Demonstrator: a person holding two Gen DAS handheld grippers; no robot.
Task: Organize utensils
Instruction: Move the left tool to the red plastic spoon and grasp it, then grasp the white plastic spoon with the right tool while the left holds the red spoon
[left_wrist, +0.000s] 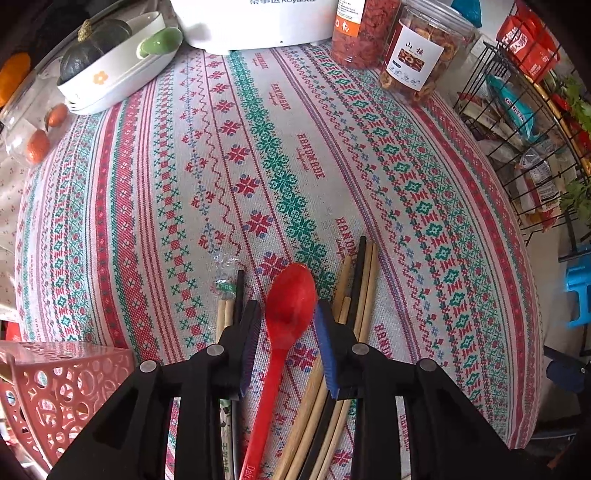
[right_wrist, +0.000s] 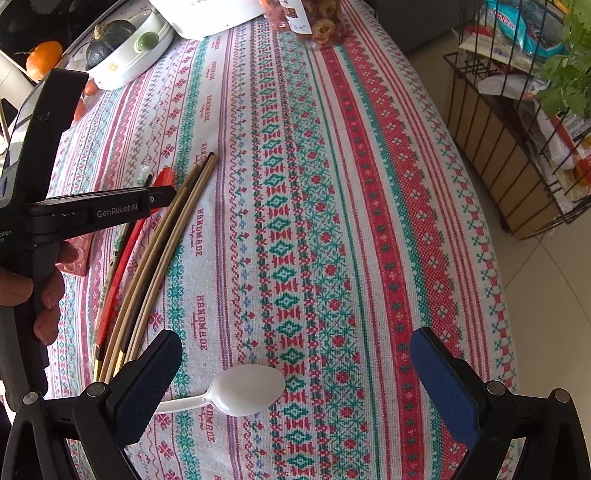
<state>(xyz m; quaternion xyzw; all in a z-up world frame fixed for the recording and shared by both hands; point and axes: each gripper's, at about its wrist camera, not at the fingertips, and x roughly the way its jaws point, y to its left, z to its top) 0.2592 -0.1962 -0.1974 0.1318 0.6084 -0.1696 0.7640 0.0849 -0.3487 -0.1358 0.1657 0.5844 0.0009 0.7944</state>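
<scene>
Risk first: the left tool (left_wrist: 286, 317) sits partly spread around the red plastic spoon (left_wrist: 290, 299), low centre of the left view, pads not pinching yet, and bamboo chopsticks (left_wrist: 364, 291) lie just beside, so a sloppy close could snag one. Right tool (right_wrist: 295, 373) is spread wide over a white plastic spoon (right_wrist: 249, 393). Surface is a red-and-green patterned cloth (left_wrist: 258, 147); pink perforated basket (left_wrist: 62, 384) lower left, wire rack (left_wrist: 524, 140) at right.

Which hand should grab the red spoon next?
Left. Its tongs already straddle the red spoon with pads either side, while the right tongs hang open over the white spoon.
</scene>
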